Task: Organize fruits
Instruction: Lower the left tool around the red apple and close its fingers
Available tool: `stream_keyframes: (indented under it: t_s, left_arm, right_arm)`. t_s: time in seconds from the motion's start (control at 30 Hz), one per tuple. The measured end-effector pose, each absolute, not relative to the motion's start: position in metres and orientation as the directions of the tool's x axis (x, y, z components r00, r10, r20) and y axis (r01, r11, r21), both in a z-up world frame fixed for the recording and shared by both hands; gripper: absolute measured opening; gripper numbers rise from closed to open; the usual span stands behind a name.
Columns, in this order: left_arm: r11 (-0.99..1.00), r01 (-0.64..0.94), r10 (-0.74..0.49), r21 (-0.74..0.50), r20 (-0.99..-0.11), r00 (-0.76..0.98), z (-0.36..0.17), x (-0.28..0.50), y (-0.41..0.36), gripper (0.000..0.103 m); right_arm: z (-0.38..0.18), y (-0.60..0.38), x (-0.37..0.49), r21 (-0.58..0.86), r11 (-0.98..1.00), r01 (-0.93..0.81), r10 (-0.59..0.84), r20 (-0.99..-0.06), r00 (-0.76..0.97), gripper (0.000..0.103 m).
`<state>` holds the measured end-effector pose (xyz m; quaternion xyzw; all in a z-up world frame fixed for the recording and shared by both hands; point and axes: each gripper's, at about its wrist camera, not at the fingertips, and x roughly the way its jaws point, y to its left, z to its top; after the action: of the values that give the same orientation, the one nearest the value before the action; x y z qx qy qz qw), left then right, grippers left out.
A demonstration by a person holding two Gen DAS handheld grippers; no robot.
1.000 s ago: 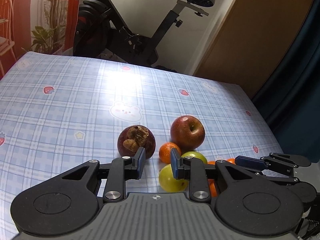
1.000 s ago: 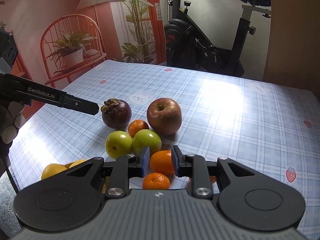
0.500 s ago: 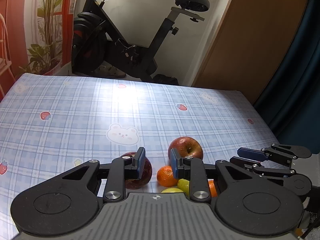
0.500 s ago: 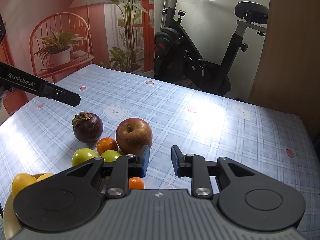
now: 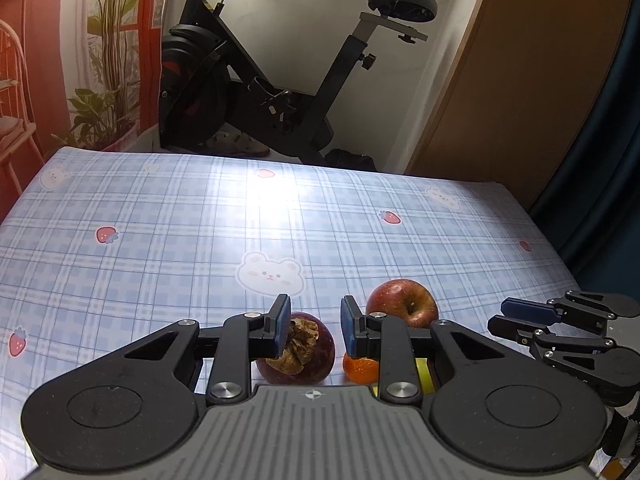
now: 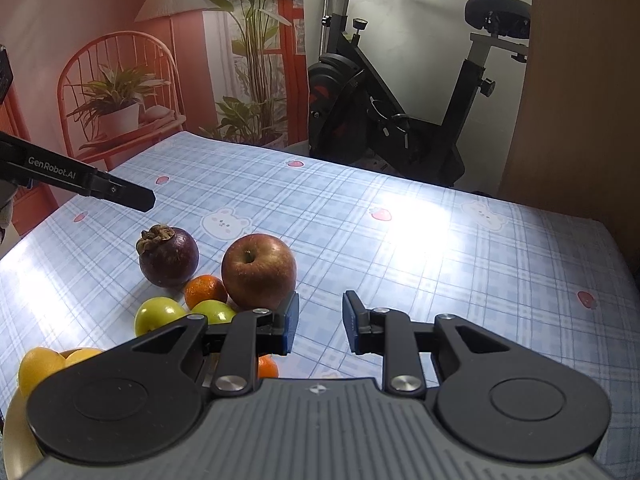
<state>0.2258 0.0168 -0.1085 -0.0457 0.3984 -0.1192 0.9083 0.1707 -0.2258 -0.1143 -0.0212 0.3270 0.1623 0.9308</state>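
Observation:
A dark purple mangosteen [image 6: 170, 256], a red apple [image 6: 259, 271], a small orange [image 6: 205, 290] and two green fruits [image 6: 158, 314] sit together on the blue checked tablecloth [image 6: 400, 240]. Another orange [image 6: 267, 366] lies under my right gripper. Yellow lemons [image 6: 38, 366] lie on a plate [image 6: 14, 436] at the lower left. My left gripper [image 5: 311, 326] is open and empty above the mangosteen [image 5: 304, 354] and the orange [image 5: 360, 368], with the apple [image 5: 402, 308] to its right. My right gripper [image 6: 318, 320] is open and empty, just right of the apple.
An exercise bike [image 6: 392, 120] stands beyond the table's far edge. A red chair with potted plants [image 6: 116, 100] stands at the far left. A brown door [image 5: 520, 100] and a dark curtain [image 5: 608, 160] are to the right. The right gripper also shows in the left wrist view [image 5: 520, 318].
Both grippers have pulled back and risen from the fruit pile, so the fruits sit lower in both views. The jaws have kept the same opening. The fruits have not moved.

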Motion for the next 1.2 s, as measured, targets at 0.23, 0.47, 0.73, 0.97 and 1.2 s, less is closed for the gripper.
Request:
stream_keyframes:
  t_s: [0.23,0.47,0.73,0.97,1.2]
  left_arm:
    - [0.970,0.183,-0.241,-0.158,-0.715,0.657,-0.109,0.238,0.014,0.029]
    - [0.975,0.185,-0.216,-0.121,-0.708,0.672,-0.106,0.248,0.016,0.029]
    - [0.967,0.205,-0.249,-0.152,-0.727,0.640,-0.113,0.255,0.013,0.029]
    - [0.941,0.281,-0.323,-0.187,-0.741,0.589,-0.117,0.264,-0.012,0.029]
    - [0.916,0.304,-0.389,-0.263,-0.771,0.504,-0.135,0.286,-0.030,0.030]
  right_arm:
    - [-0.116,-0.222,0.182,0.071,0.941,-0.331,0.303,-0.612,0.731,0.027]
    - [-0.116,-0.231,0.191,0.085,0.945,-0.316,0.301,-0.606,0.736,0.027]
    - [-0.125,-0.226,0.195,0.111,0.924,-0.365,0.349,-0.634,0.690,0.027]
    - [-0.133,-0.213,0.203,0.110,0.909,-0.402,0.370,-0.658,0.656,0.027]
    - [-0.147,-0.203,0.212,0.080,0.892,-0.444,0.366,-0.705,0.608,0.034]
